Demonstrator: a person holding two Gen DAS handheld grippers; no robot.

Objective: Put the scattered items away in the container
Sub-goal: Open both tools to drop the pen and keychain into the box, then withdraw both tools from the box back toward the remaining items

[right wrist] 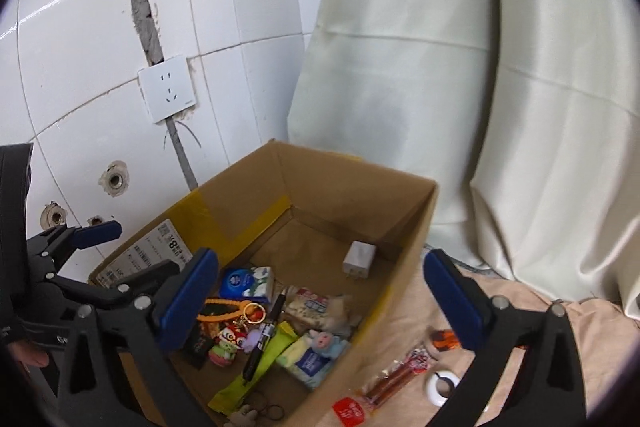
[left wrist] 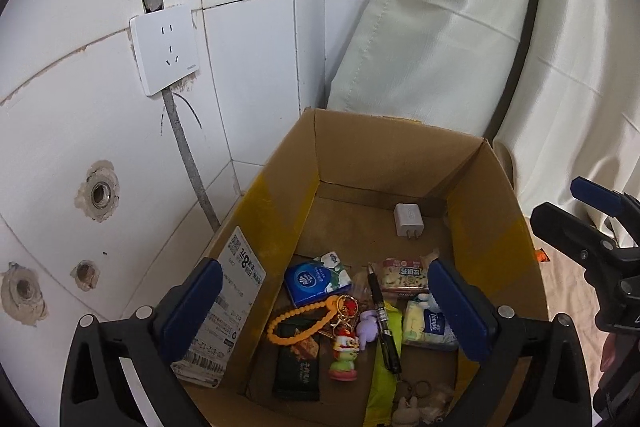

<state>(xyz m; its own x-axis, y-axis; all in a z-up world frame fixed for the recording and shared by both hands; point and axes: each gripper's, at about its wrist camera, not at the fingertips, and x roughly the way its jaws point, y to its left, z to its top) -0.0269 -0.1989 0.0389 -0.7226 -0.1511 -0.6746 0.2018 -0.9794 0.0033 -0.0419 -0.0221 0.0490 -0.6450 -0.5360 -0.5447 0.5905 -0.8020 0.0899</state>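
1. Over the cardboard box (right wrist: pixel 404 227) by the tiled wall, we've got both hand-held grippers, left (left wrist: pixel 324 303) and right (right wrist: pixel 320 291), spread wide, holding nothing.
2. Most stuff's already inside: charger (left wrist: pixel 408 219), tissue packs (left wrist: pixel 318 279), pen (left wrist: pixel 384 319), keychains.
3. Left on the peach cloth (right wrist: pixel 560 323) beside the box: sausage snack (right wrist: pixel 394 377), red packet (right wrist: pixel 350 411), white ring (right wrist: pixel 442 385), orange bit (right wrist: pixel 444 339).

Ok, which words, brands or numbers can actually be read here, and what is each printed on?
"Tempo": tissue pack in the cardboard box.
"8": large numeral on the shipping label on the box's left flap.
Label's small print, blue tissue pack, snack bag, dark sachet, red packet: unreadable.
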